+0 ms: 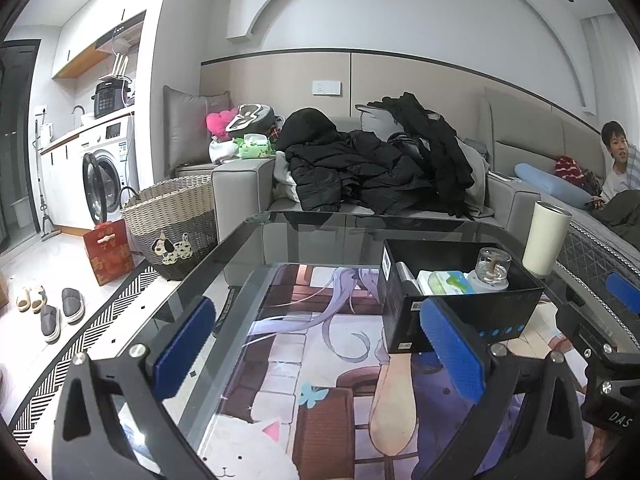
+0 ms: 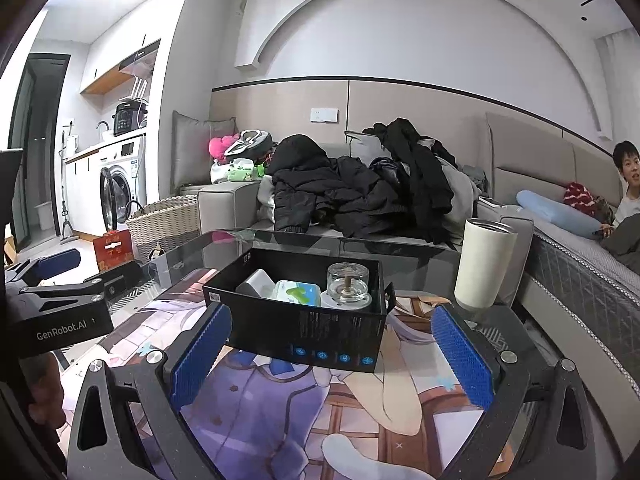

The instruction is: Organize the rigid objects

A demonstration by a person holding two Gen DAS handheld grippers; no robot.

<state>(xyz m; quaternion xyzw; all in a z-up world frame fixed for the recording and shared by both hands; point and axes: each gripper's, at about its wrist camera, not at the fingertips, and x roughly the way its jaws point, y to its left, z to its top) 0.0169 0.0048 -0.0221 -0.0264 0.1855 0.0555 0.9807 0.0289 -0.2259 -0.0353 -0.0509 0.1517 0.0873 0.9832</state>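
Observation:
A black open box [image 2: 304, 332] stands on the glass table [image 2: 280, 240]. It holds a white device [image 2: 256, 286], a pale blue and green pack [image 2: 298, 292] and a small glass jar [image 2: 346, 284]. The box also shows in the left wrist view [image 1: 480, 320]. A cream tumbler [image 2: 486, 264] stands to the right of the box, also in the left wrist view [image 1: 546, 240]. My right gripper [image 2: 330, 360] is open and empty just in front of the box. My left gripper [image 1: 318, 354] is open and empty, left of the box.
A sofa [image 2: 224, 208] piled with dark clothes [image 2: 360, 192] runs behind the table. A woven basket [image 1: 176, 216], a red bag [image 1: 108, 252] and slippers [image 1: 60, 312] are on the floor at left. A person [image 2: 628, 192] sits at the far right.

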